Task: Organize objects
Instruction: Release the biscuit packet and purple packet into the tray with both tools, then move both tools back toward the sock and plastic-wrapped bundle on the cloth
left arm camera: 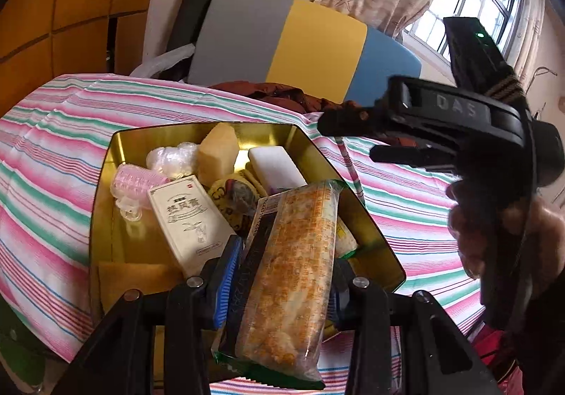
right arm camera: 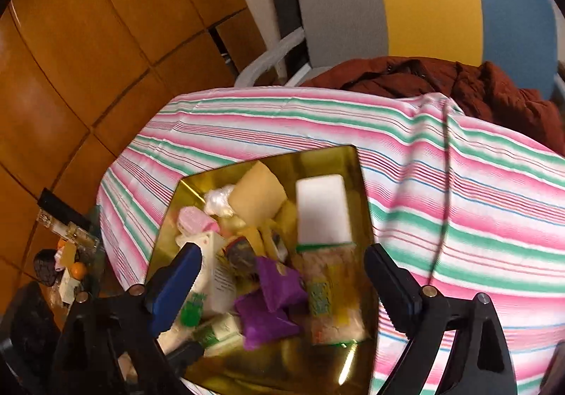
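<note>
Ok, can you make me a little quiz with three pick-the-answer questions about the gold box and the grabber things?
1. Where is the white block?
A. inside the gold tin
B. on the chair
C. on the floor

2. What colour are the pads on the left gripper's fingers?
A. red
B. blue
C. yellow

3. What is the right gripper doing?
A. squeezing the white block
B. holding a cup
C. open, holding nothing

Answers:
1. A, the block lies in the tin beside a yellow sponge.
2. B, blue ribbed pads show beside the snack packet.
3. C, its fingers stand wide apart over the tin with nothing between them, while the left gripper is shut on the snack packet.
</note>
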A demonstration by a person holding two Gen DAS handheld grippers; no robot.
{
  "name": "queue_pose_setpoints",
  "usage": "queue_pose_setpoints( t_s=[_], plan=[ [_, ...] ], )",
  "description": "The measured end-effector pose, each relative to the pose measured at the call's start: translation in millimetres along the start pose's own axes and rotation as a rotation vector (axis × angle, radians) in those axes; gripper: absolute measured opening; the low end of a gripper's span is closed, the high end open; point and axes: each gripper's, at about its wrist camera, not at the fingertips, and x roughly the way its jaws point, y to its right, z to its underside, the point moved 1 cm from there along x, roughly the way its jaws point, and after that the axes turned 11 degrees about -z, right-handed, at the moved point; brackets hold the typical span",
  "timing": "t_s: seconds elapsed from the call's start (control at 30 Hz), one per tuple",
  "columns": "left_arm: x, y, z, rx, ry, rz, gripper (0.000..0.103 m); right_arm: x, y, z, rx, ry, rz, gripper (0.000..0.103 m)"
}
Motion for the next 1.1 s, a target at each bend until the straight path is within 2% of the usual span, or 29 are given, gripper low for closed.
queue_pose_setpoints(
  t_s=[0.13, 0.23, 0.33, 0.47, 0.7, 1.1],
  plan=[
    [8, 9, -3, -0.002, -0.016, 0.010, 0.042, -13, 5, 9, 0.004, 0.019, 0.045, 0.094],
    [8, 19, -3, 0.016, -0.010, 0.001, 0.048, -23, 10, 16, 0.001, 0.031, 0.079, 0.095],
    [7, 25, -3, 0.049, -0.006, -0.034, 0.050, -30, 11, 22, -0.001, 0.052, 0.108, 0.097],
    [1, 30, -1, 0.086, 0.016, -0.116, 0.050, -39, 13, 29, 0.013, 0.077, 0.123, 0.099],
    [-6, 25, -1, 0.092, 0.046, -0.190, 0.050, -45, 14, 46, 0.034, 0.089, 0.144, 0.101],
    [-20, 29, -1, 0.113, 0.092, -0.203, 0.050, -50, 7, 77, -0.010, 0.080, 0.208, 0.102]
  ],
)
